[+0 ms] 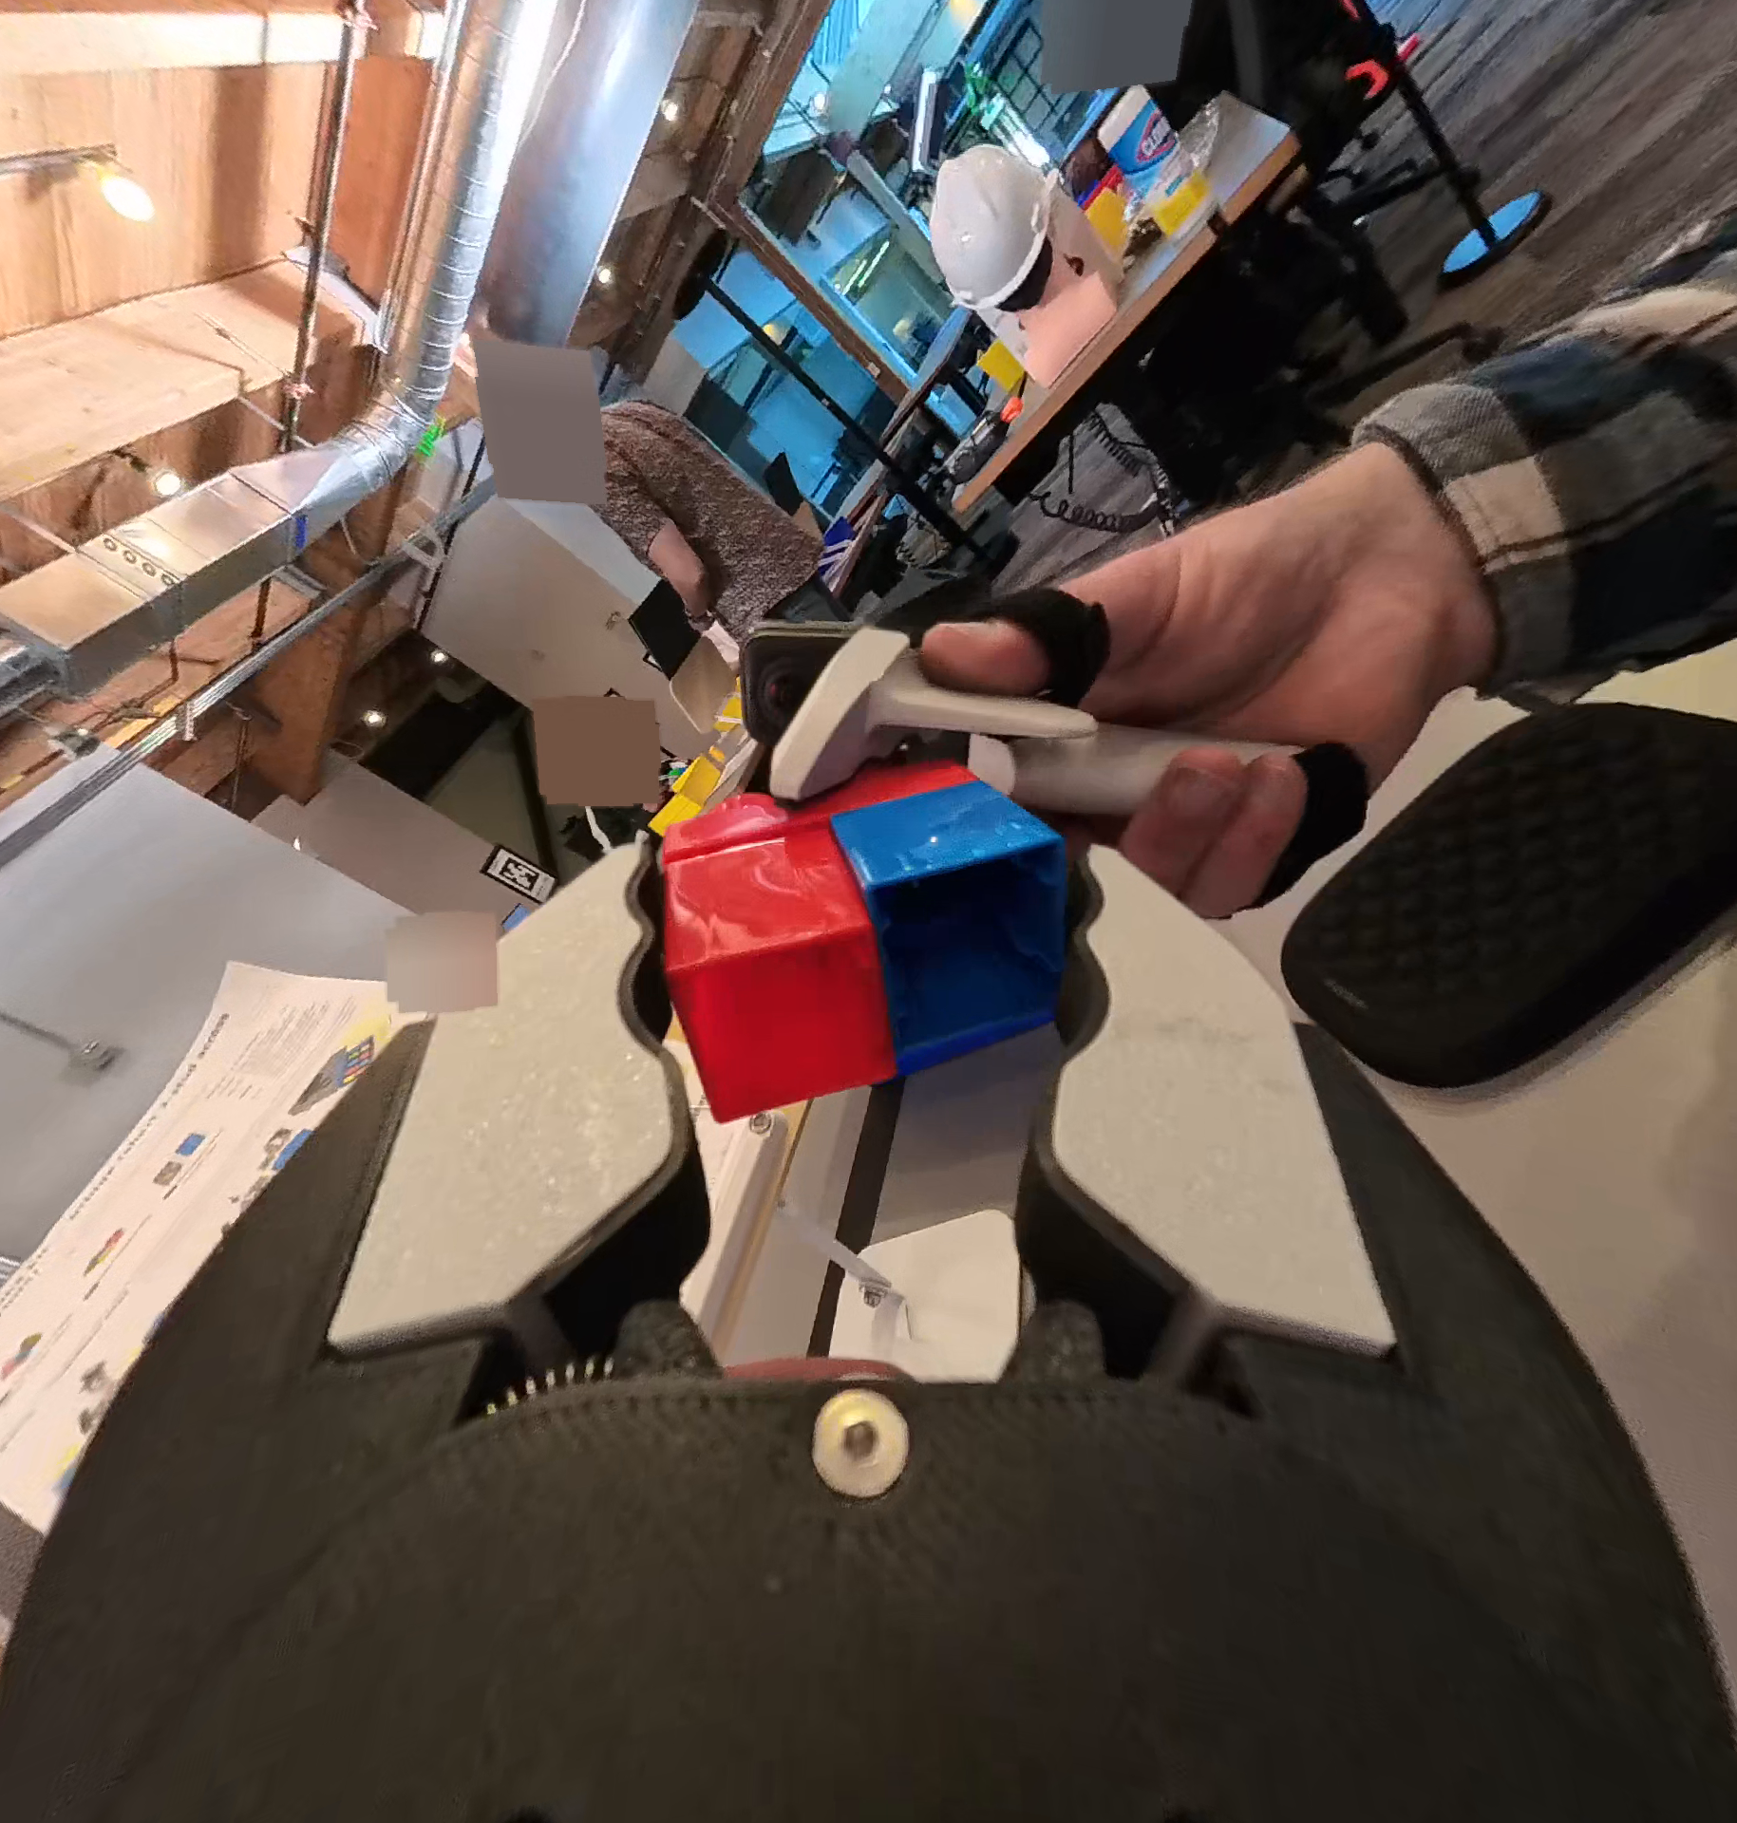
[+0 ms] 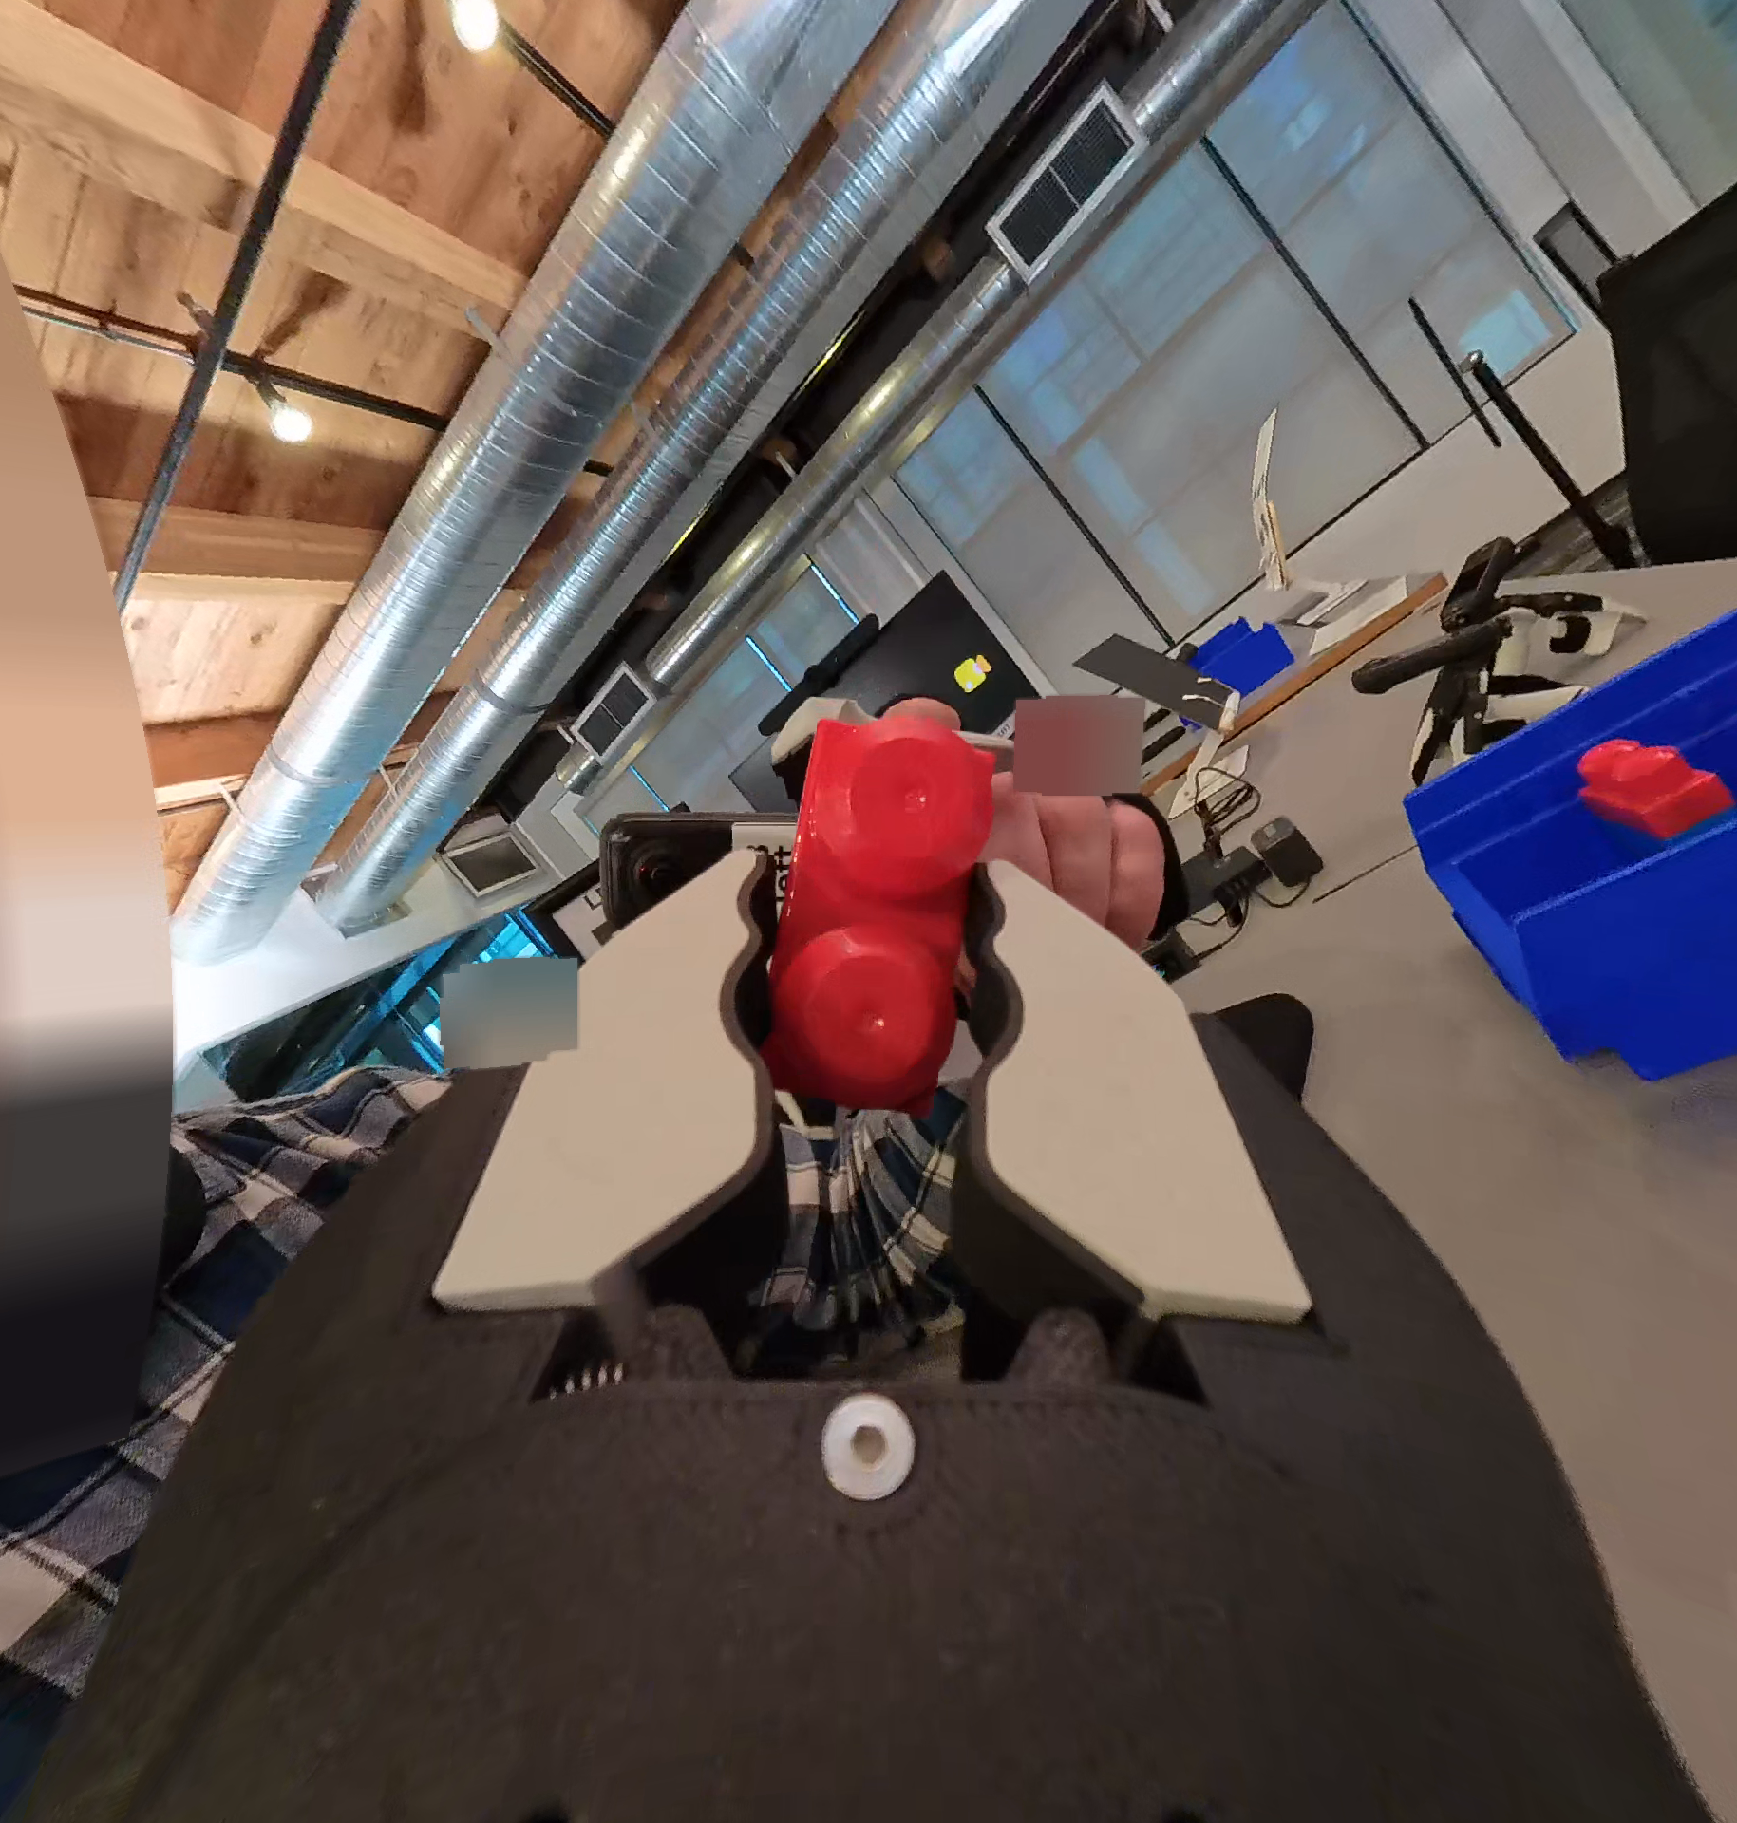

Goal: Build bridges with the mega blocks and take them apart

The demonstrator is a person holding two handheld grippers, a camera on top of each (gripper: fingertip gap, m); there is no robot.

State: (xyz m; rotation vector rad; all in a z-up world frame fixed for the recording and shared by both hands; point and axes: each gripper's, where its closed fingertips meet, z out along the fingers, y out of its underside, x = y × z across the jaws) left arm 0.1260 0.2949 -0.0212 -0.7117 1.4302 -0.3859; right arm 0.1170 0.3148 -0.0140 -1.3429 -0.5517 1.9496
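Both claws are meeting mid-air, off the tabletop (image 2: 1436,1134), w/ one block cluster between them, probably so each side is bracing for a pull-apart or a press-together; can't tell which.

Left claw (image 1: 869,937): spread wide, its fingers (image 1: 588,947) flanking a red block (image 1: 775,977) at 9 o'clock and a blue block (image 1: 963,937) at 3 o'clock, joined side by side. The blue one's hollow underside is facing the cam. Pads are sitting tight vs. both outer faces, so it's gripping the pair.

At 12 o'clock of the pair, the right claw (image 2: 869,947) is coming in from 3 o'clock, held by a hand (image 1: 1269,671) in a plaid sleeve.

Right claw, own view: narrower, clenching a red two-stud block (image 2: 874,917), studs toward the cam, pads against its long sides.

Further right, at 3 o'clock, a blue bin (image 2: 1634,888) on the tabletop is holding spare red blocks (image 2: 1648,794).
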